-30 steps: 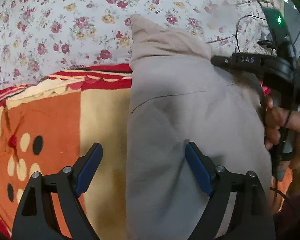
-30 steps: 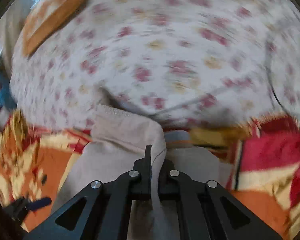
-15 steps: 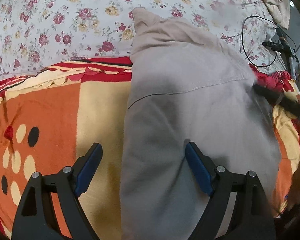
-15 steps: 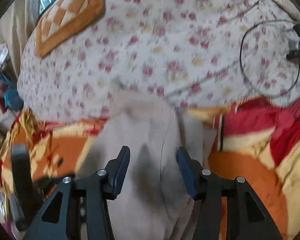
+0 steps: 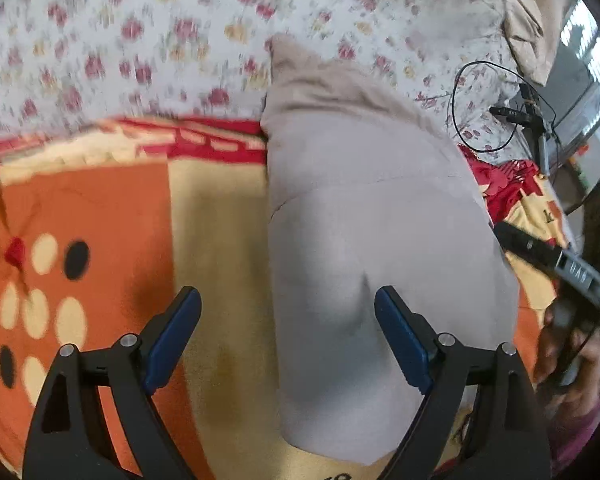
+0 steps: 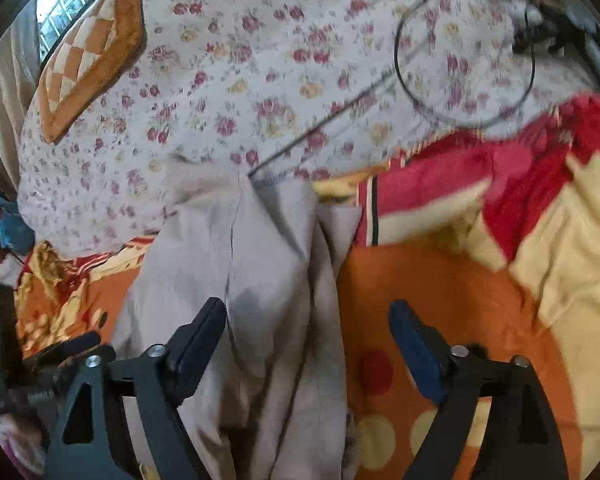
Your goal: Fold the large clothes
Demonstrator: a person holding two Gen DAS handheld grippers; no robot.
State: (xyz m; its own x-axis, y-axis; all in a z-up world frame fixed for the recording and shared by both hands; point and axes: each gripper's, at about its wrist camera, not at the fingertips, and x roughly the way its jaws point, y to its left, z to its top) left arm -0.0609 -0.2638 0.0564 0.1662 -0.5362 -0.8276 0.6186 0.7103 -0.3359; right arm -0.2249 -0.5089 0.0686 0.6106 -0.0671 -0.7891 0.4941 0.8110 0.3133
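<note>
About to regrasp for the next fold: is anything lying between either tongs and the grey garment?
Nothing visible. The grey garment lies bare on the orange blanket, directly beneath the left tongs and right tongs, both opening with nothing gripped.

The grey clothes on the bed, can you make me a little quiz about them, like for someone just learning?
1. True or false: the right claw is pinching the grey clothes.
2. What pattern is on the white sheet behind the clothes?
3. The black cable lies in: A) a straight line B) a loop C) a knot.

Key:
1. False, its jaws are opening and press on nothing.
2. Flowers.
3. B.
</note>
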